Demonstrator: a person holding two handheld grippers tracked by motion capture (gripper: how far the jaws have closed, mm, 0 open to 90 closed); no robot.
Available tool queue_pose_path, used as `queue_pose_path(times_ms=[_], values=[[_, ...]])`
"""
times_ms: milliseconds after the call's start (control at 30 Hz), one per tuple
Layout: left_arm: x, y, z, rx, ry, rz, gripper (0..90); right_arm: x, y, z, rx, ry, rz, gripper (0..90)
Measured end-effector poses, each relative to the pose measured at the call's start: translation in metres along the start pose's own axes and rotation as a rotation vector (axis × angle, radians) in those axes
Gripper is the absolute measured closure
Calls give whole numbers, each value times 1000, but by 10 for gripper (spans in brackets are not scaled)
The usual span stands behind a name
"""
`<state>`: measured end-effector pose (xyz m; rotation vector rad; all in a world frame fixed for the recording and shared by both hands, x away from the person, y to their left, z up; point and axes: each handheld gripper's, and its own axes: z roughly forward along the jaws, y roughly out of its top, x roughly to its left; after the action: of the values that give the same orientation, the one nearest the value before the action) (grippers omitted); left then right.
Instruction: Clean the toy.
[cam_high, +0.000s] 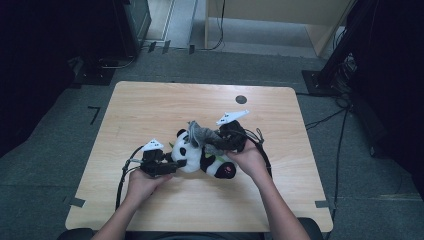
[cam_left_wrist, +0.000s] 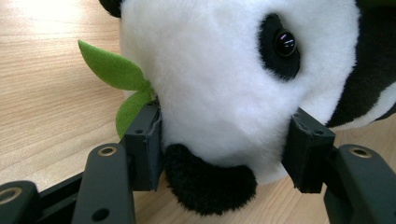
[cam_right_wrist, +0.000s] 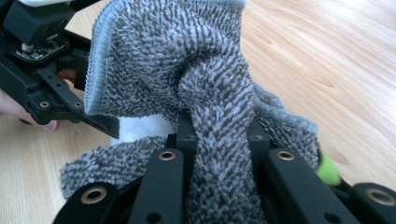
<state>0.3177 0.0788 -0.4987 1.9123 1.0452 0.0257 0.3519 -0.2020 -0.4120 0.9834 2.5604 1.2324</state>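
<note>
A black-and-white plush panda (cam_high: 196, 161) lies on its side in the middle of the wooden table (cam_high: 150, 105). My left gripper (cam_high: 175, 165) is shut on the panda's head (cam_left_wrist: 224, 84). Both of its pads (cam_left_wrist: 150, 142) press into the white fur, beside a green felt leaf (cam_left_wrist: 114, 70). A grey towelling cloth (cam_high: 202, 134) is draped over the panda's upper side. My right gripper (cam_high: 220, 142) is shut on a fold of that cloth (cam_right_wrist: 187, 70), which bunches up between its jaws (cam_right_wrist: 217, 135). Behind the cloth in the right gripper view are white fur and the left gripper (cam_right_wrist: 42, 70).
A small dark round disc (cam_high: 241, 99) sits in the tabletop near its far edge. Black cables trail from both grippers across the table. Dark stands and cables (cam_high: 345, 75) stand on the grey floor at the right, and light wooden furniture (cam_high: 280, 20) stands behind.
</note>
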Motion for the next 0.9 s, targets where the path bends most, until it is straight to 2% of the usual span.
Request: queue_pose_path(times_ms=[67,200,300,367,433,600,767,900], values=[[0,1,0,2,-2,-6,396,-2,-1,-6,-9,-21,14,764],[0,1,0,12,0,-7,395,-5,-8,-16,-19,-18,27,765],[2,3,0,12,-9,-25,395,-9,-15,-25,-3,-62,44,765],[2,3,0,15,-8,-20,394,-14,-25,-31,-12,-28,74,765],[2,4,0,16,-10,-15,394,-15,-32,-33,-23,-14,81,766],[3,6,0,20,-20,-24,395,-18,-45,-37,-36,-11,89,768],[4,10,0,19,-31,-44,396,-31,-58,-39,-50,-8,136,773],[5,11,0,21,-34,-53,396,-39,-68,-43,-37,-2,168,774]])
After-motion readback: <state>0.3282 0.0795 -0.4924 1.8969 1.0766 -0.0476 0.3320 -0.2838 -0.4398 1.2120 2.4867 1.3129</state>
